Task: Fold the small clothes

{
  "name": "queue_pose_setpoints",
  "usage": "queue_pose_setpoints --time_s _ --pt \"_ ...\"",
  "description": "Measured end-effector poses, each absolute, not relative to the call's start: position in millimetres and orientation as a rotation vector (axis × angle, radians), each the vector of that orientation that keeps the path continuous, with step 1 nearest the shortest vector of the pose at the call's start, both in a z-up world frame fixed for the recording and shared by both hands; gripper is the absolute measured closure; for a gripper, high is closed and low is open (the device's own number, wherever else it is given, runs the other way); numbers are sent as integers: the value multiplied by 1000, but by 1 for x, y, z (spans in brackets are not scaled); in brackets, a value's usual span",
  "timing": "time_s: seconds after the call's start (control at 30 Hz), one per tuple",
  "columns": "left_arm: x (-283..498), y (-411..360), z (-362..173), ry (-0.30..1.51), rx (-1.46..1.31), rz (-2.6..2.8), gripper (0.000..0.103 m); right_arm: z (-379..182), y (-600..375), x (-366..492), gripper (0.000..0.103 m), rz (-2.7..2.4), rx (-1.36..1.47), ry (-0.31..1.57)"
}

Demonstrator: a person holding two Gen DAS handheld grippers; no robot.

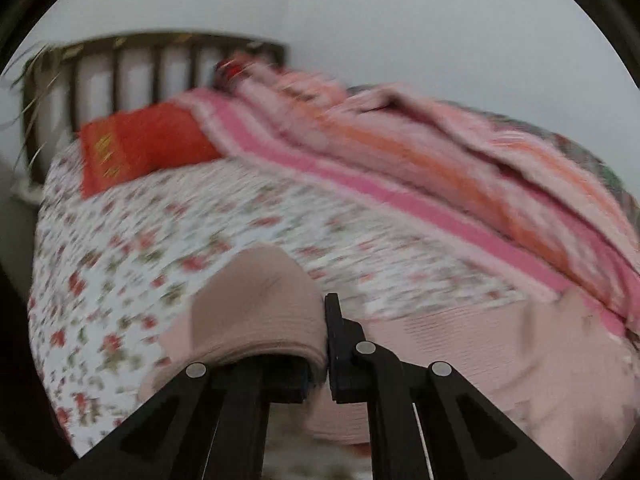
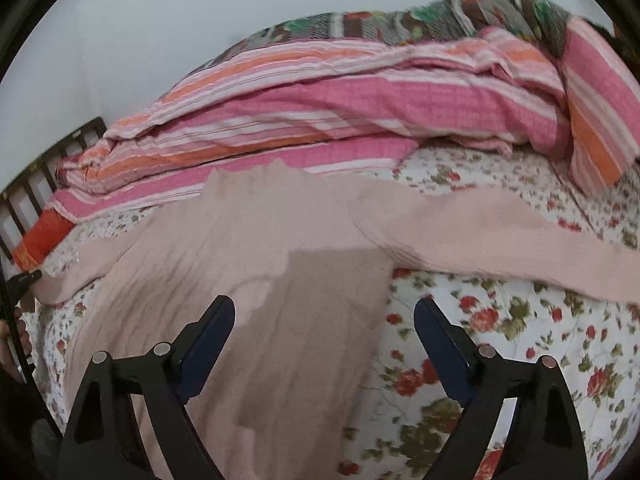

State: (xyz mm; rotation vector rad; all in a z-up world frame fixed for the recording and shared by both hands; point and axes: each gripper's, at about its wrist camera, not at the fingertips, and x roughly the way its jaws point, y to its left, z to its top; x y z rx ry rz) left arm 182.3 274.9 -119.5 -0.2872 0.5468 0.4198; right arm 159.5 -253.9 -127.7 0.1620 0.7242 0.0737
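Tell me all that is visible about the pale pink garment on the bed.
The pale pink garment is a soft, ribbed knit lying spread on the floral bedsheet, wrinkled, with one long sleeve stretching to the right. Its far edge lies near the striped blanket. The left gripper is shut on a bunched fold of it; the right gripper hovers open above it.

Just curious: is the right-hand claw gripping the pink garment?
No, the right gripper hangs open above the pink garment, its jaws spread wide apart.
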Motion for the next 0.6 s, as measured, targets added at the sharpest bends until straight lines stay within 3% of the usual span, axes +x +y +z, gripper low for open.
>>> queue_pose_setpoints --time_s 0.3,0.6 --pt "235 88 -61 501 -81 86 96 -128 -302 147 14 21 276 718" --pt "252 -96 -91 586 12 -235 96 -122 -338 136 14 -38 311 687"
